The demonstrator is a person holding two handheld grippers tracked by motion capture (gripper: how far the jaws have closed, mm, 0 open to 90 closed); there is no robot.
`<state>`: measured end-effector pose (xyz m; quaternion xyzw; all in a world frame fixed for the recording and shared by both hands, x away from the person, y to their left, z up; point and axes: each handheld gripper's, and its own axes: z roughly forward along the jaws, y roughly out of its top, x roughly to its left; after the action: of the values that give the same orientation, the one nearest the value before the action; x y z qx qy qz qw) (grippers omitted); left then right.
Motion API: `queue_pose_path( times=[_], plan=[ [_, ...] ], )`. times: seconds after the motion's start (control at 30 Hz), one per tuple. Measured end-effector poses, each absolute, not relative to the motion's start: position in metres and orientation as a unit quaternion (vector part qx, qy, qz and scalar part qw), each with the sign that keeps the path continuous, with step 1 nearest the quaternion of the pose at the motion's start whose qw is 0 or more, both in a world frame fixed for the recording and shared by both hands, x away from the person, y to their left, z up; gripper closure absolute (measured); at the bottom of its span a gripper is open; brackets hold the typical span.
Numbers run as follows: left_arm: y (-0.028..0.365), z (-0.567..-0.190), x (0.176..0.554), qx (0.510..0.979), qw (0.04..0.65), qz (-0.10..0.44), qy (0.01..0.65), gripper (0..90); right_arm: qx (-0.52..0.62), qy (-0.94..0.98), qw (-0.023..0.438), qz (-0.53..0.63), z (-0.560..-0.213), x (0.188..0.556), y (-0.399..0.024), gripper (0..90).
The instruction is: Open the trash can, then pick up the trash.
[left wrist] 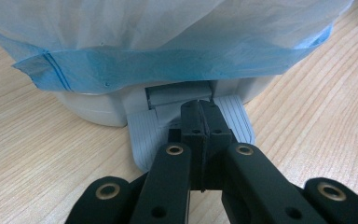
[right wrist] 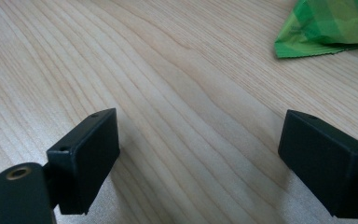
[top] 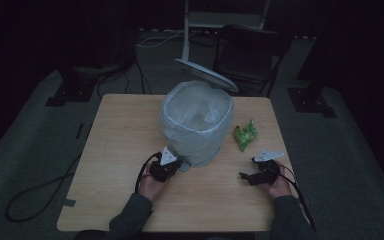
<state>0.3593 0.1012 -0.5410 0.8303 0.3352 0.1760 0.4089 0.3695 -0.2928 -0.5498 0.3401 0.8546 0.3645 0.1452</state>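
On the pale wooden square table [top: 125, 135] I see a small white plastic pedal bin [top: 196, 122] standing near the middle, lined with a translucent light-blue plastic bag [left wrist: 177, 65] whose edge folds down over the outside of the bin. Its round white lid [top: 206, 74] is tilted up and open at the far side. A crumpled green patterned wrapper [top: 245, 135] lies on the table just to the right of the bin, apart from it.

My left gripper [top: 176, 165] sits at the near foot of the bin, held from behind by the person's left hand [top: 152, 186]. In the left gripper view its two black jaws are pressed together with nothing between them, and their tips rest on the ribbed grey foot pedal [left wrist: 144, 135] that sticks out from the bin's base, just under the hanging bag edge.

My right gripper [top: 245, 177] is low over the table near its right front, held by the right hand [top: 278, 186], well apart from the bin and nearer than the wrapper. In the right gripper view its jaws stand wide apart over bare wood grain and hold nothing; a corner of the green wrapper [right wrist: 331, 28] shows ahead at the upper right, clear of both jaws.

A dark folding chair [top: 250, 50] stands on the floor beyond the table.
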Motion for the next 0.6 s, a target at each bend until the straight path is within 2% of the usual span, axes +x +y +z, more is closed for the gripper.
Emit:
queue_pose_path(
  times=[0.6],
  plan=[
    [0.1033,-0.5412,0.3610,0.826,0.411,0.171,0.346,90.0,0.340,0.855,0.145,0.364,-0.5498,0.3695,-0.2928,11.4]
  ],
)
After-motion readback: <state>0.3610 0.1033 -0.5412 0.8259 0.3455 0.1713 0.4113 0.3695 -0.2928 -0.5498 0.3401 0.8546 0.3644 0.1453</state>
